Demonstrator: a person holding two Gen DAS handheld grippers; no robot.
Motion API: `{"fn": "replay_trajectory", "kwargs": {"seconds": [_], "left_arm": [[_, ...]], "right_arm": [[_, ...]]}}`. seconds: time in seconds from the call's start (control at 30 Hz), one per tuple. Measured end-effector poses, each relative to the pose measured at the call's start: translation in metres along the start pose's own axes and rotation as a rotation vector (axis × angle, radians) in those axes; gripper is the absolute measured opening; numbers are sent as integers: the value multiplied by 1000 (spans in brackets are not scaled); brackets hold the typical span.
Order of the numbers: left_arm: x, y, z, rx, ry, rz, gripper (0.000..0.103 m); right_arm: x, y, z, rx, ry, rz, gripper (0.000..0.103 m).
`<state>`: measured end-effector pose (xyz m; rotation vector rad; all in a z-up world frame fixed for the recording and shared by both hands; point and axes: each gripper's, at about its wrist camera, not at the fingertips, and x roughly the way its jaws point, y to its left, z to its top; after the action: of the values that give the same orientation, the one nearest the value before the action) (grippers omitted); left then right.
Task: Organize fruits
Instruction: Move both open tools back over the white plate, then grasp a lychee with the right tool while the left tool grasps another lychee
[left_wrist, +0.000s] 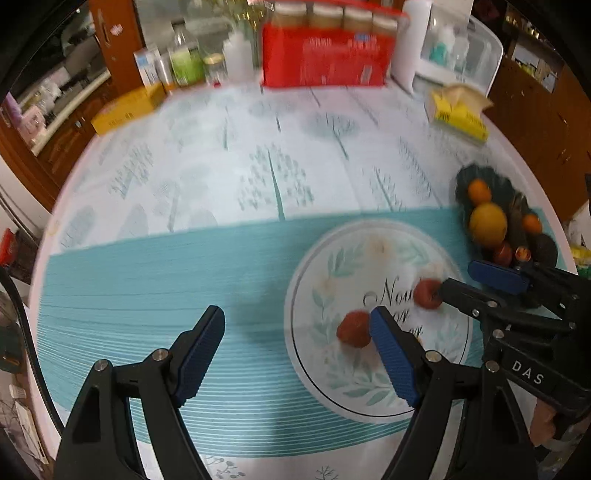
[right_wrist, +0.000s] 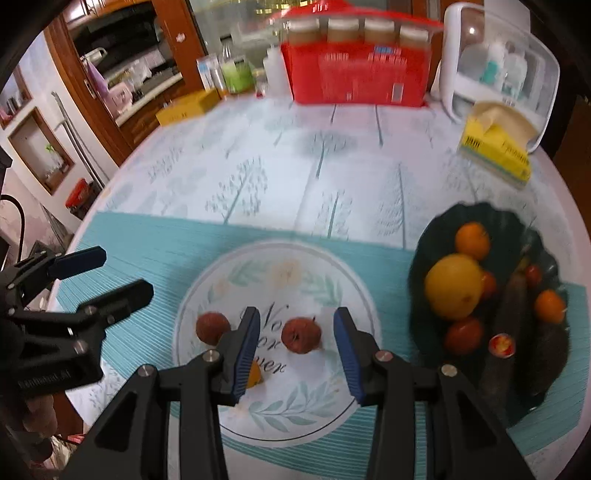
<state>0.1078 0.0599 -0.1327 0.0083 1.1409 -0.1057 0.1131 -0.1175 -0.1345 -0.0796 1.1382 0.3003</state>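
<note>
A white round plate (right_wrist: 295, 424) with leaf print lies on a teal mat. On it are two small red-brown fruits (right_wrist: 301, 335) (right_wrist: 211, 328) and an orange piece (right_wrist: 255, 376) partly hidden behind my right gripper's left finger. A dark green dish (right_wrist: 436, 229) to the right holds a large yellow fruit (right_wrist: 454, 286), small oranges and red fruits. My right gripper (right_wrist: 297, 354) is open around one red-brown fruit, not touching it. My left gripper (left_wrist: 295, 350) is open and empty, left of the plate (left_wrist: 369, 236); its right finger stands beside the other red-brown fruit (left_wrist: 352, 328).
A red box (right_wrist: 354, 74) with jars, bottles, a white container (right_wrist: 498, 62) and two yellow boxes (right_wrist: 495, 151) (right_wrist: 188, 107) stand along the table's far side. The table's round edge drops off at left and right. Wooden cabinets stand beyond.
</note>
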Motion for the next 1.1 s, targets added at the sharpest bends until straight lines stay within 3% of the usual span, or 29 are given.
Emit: {"fn": "replay_trajectory", "kwargs": {"seconds": [0.2,0.3,0.37,0.5,0.7,0.8,1.1], "left_arm": [[29,-7,-5,-8,70,-90,78],[41,-13,-4,-9,104,-132,66],[47,-15,-4,-11,119,-154,64],[58,-19,-4,-3,151,-182,46],[65,-25,-3,18,144,-174,38],[66,-29,-3,33,135,-168,28],[54,-34,-7,46,112,-117,27]], "right_arm": [[26,-1,-10,30,57,4,42],[36,-3,-14,48,77,10,41],[39,-4,-16,48,78,11,37],[42,-8,-18,67,68,32,32],[44,-10,-17,62,48,43,31],[44,-9,-18,57,38,43,31],[42,-11,-21,67,27,62,30]]}}
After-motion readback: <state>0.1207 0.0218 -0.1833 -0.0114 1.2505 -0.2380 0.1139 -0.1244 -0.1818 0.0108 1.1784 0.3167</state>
